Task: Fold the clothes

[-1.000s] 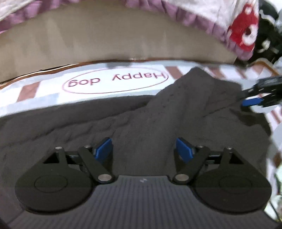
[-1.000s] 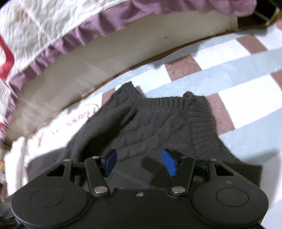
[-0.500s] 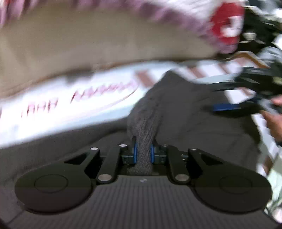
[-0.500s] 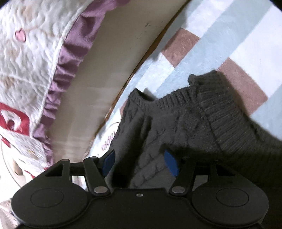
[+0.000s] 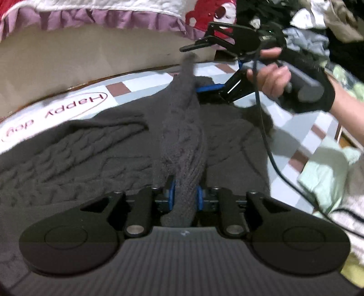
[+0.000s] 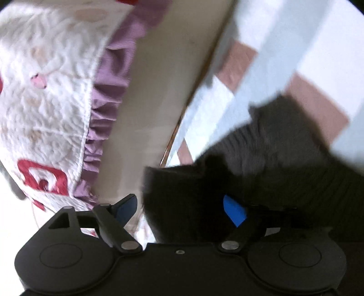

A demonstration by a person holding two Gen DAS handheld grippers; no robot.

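A dark grey cable-knit sweater [image 5: 79, 154] lies spread on a checked mat. My left gripper [image 5: 184, 195] is shut on a raised ridge of its knit, which runs away from the fingers towards the far edge. In the left wrist view a gloved hand [image 5: 295, 79] holds my right gripper [image 5: 198, 68] at the far end of that ridge, its fingers apart above and below the fabric. Seen from the right wrist, the right gripper [image 6: 179, 209] is open and tilted, with the blurred sweater edge [image 6: 284, 177] between its blue pads [image 6: 234, 213].
The mat [image 5: 56, 109] carries a "Happy dog" print and brown and blue squares. Behind it stands a beige bed base [image 5: 91, 57] under a white quilt with a purple frill [image 5: 113, 18]. A pile of clothes [image 5: 307, 13] and a pale green cloth [image 5: 323, 173] lie to the right.
My left gripper went from open over the sweater to shut on a fold and pulled it up into a ridge. The right gripper stayed open, tilted and moved onto the sweater's edge.
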